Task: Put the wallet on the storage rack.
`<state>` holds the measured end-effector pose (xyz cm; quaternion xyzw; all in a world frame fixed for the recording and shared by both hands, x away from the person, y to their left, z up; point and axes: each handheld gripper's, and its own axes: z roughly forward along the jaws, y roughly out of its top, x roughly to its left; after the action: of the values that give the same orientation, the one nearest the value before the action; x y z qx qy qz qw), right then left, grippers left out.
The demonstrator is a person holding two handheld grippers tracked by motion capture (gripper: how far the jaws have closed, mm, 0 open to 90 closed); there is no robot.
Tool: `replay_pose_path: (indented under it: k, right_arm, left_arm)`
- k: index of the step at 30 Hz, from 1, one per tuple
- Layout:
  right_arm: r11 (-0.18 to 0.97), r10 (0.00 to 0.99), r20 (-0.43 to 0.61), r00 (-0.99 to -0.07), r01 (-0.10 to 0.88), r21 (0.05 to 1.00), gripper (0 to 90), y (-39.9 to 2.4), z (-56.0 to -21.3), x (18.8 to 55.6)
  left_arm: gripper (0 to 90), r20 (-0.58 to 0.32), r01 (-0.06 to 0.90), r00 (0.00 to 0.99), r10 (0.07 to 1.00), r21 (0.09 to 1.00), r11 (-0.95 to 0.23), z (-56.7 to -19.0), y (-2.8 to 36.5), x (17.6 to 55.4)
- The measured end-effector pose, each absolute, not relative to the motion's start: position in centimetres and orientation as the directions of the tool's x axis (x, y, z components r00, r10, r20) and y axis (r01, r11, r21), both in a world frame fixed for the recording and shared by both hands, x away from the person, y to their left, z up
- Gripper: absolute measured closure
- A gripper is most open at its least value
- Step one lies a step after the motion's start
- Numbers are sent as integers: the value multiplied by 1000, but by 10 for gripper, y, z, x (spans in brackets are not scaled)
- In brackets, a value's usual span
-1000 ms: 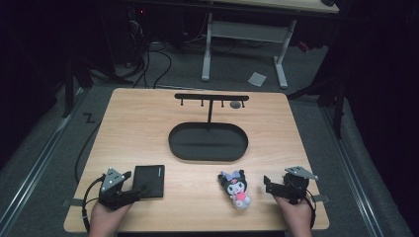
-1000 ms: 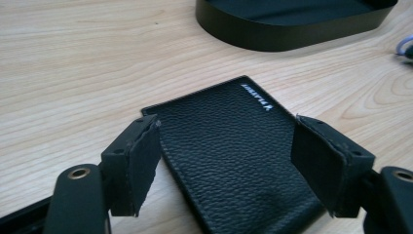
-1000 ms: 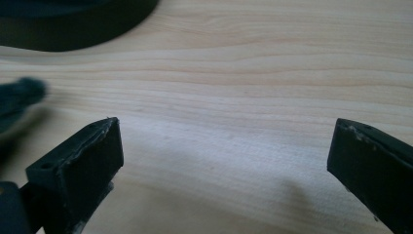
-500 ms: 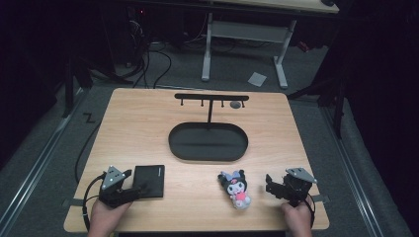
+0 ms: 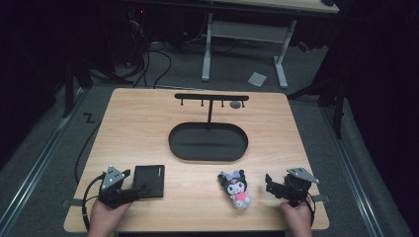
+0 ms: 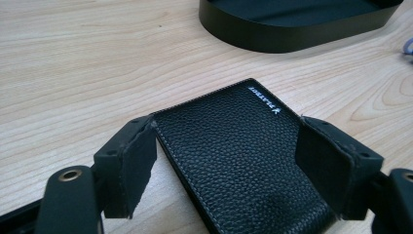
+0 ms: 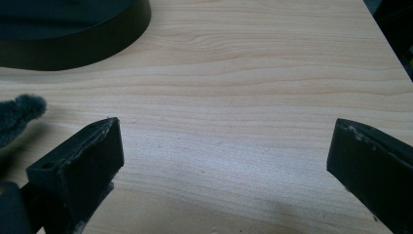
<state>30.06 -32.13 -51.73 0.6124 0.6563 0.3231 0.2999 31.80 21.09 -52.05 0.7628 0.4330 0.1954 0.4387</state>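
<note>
A black leather wallet (image 5: 148,181) is seen lying flat on the wooden table (image 5: 148,128) near its front left corner, and the left gripper (image 5: 129,190) is held low over the wallet's near end. In the left gripper view the wallet (image 6: 234,156) lies between the two jaws, which are spread to either side of it; whether their pads actually touch the leather edges cannot be told for certain, though they appear to sit just beside them. Small white lettering is visible at the wallet's far corner. The right gripper (image 5: 271,185) is held near the front right corner of the table, its jaws spread wide with only bare wood between them in the right gripper view. Just beside it, toward the middle, a small plush doll (image 5: 235,188) with a dark hood and pink body lies on the table. Farther back, a black oval tray (image 5: 208,142) rests at the centre, with a thin black hook rack (image 5: 211,98) rising from its far edge.
</note>
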Motion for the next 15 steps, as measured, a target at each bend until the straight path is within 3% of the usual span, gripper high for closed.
replay_pose_path:
  k: [11, 15]
  right_arm:
    - [51, 994, 18, -106, 614, 788, 0, -320, -519, 301]
    - [55, 993, 24, -120, 617, 785, 0, -319, -519, 301]
  left_arm:
    - [260, -93, 501, 548, 831, 832, -237, -522, 211, 318]
    - [333, -99, 490, 529, 843, 846, -208, -519, 220, 315]
